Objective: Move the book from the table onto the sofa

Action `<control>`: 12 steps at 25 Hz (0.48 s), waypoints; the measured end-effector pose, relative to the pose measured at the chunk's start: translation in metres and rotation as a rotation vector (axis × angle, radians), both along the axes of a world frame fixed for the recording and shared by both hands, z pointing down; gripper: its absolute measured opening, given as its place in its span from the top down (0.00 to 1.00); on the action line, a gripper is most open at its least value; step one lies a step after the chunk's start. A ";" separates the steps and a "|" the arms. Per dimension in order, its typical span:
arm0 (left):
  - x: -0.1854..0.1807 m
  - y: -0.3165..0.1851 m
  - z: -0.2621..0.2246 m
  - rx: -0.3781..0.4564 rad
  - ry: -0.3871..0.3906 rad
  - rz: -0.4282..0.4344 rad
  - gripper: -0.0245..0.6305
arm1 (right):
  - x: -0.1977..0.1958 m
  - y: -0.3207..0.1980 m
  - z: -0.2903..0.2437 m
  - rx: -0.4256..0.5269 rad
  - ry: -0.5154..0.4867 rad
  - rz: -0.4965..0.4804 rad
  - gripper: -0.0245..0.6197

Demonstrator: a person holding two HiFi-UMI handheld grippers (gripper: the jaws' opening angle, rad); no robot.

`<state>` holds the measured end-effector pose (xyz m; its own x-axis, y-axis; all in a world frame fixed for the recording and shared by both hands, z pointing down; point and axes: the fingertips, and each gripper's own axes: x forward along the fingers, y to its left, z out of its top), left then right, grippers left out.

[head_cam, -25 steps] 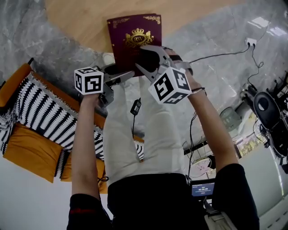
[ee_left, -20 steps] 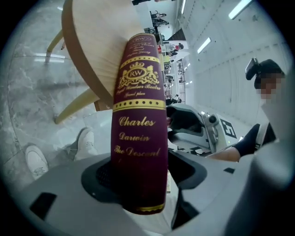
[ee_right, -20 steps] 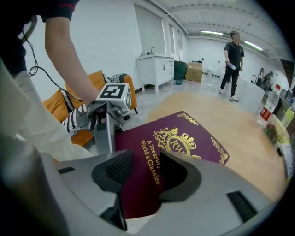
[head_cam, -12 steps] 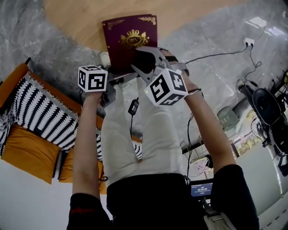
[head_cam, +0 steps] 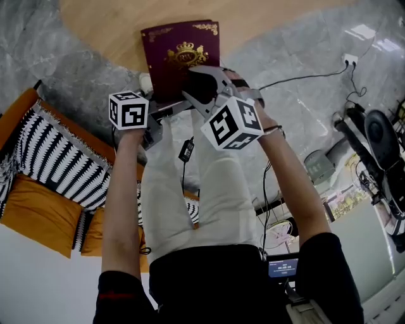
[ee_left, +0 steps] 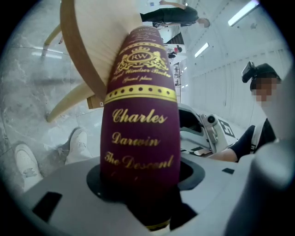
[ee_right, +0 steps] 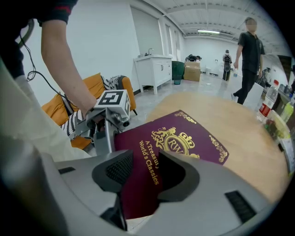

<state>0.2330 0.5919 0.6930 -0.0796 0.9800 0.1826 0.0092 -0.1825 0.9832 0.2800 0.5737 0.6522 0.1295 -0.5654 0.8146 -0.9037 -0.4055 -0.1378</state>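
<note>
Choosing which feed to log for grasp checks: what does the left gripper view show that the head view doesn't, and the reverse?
Left gripper view only: gold title lettering on the spine of the book, which sits between the closing jaws of the left gripper; table legs; ceiling lights; a headset on a person's head.
Head view only: the sofa with its striped throw, a wall socket and cables, the person's forearms.
Both: the book, the tabletop, the grey floor.

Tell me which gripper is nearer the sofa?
Left. The left gripper, jaws closing on the book, sits toward the sofa; the right gripper grips it farther off.
</note>
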 end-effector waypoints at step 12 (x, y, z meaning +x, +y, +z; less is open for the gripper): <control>0.000 -0.004 -0.006 0.027 0.014 -0.003 0.58 | 0.001 -0.001 -0.003 0.006 -0.004 0.015 0.69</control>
<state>0.2332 0.5877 0.6865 -0.0735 0.9750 0.2098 0.0227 -0.2087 0.9777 0.2808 0.5729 0.6487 0.1349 -0.5688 0.8114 -0.8972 -0.4177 -0.1437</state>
